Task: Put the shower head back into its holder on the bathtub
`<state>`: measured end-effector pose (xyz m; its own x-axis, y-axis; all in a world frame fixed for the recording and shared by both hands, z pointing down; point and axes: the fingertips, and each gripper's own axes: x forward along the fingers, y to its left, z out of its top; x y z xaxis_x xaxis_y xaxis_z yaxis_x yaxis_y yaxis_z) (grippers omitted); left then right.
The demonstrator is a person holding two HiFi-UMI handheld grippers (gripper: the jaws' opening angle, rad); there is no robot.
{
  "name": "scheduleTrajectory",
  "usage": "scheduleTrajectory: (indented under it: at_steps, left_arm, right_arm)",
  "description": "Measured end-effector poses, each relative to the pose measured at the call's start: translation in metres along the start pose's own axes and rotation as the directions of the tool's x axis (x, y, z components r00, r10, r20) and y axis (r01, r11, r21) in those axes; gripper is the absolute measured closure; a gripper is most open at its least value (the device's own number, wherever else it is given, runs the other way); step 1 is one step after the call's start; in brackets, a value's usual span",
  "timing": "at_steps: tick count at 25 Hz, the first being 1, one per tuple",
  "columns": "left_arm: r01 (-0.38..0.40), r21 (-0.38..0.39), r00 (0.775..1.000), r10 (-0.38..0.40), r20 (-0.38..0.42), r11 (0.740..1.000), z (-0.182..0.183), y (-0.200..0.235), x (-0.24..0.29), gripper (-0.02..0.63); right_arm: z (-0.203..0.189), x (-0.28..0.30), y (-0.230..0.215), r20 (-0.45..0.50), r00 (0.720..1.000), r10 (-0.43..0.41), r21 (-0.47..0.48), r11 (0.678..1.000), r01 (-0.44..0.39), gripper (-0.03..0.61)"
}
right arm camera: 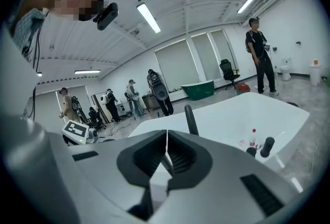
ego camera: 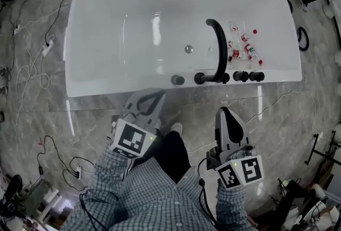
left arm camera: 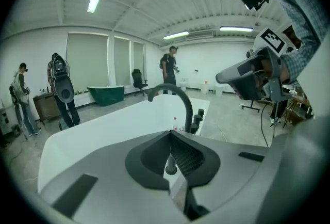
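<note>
The white bathtub (ego camera: 101, 73) lies across the head view, its near rim just ahead of both grippers. A black arched faucet (ego camera: 217, 49) and a row of black knobs (ego camera: 248, 76) stand on that rim, and a grey knob (ego camera: 177, 80) sits to their left. I cannot pick out the shower head or its holder among these fittings. My left gripper (ego camera: 151, 92) is shut and empty, held above the floor short of the rim. My right gripper (ego camera: 224, 112) is also shut and empty, further right. The faucet (left arm camera: 178, 96) rises beyond the closed left gripper (left arm camera: 170, 133).
Several small red-capped bottles (ego camera: 246, 43) lie inside the tub by the faucet. Cables (ego camera: 32, 65) trail over the marble floor to the left. People (left arm camera: 63, 89) stand in the room beyond, near a green tub (left arm camera: 105, 94). My shoe (ego camera: 176, 128) shows between the grippers.
</note>
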<state>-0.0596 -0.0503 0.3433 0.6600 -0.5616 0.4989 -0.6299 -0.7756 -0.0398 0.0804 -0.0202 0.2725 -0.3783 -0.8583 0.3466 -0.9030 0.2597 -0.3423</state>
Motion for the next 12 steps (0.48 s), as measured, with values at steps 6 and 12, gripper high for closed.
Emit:
scheduleTrajectory:
  at_steps: [6,12]
  left_arm:
    - [0.040,-0.048,0.994,-0.035,0.102,0.998,0.083,-0.013,-0.062,0.603]
    - [-0.022,-0.070,0.987,0.033,0.157,0.997,0.128,-0.021,-0.119,0.603]
  right_arm:
    - [0.078,-0.030,0.017,0.102,0.995,0.018,-0.050,0.999,-0.013,0.560]
    - [0.123,-0.057,0.040,0.178,0.982,0.062,-0.096,0.994,-0.045,0.560]
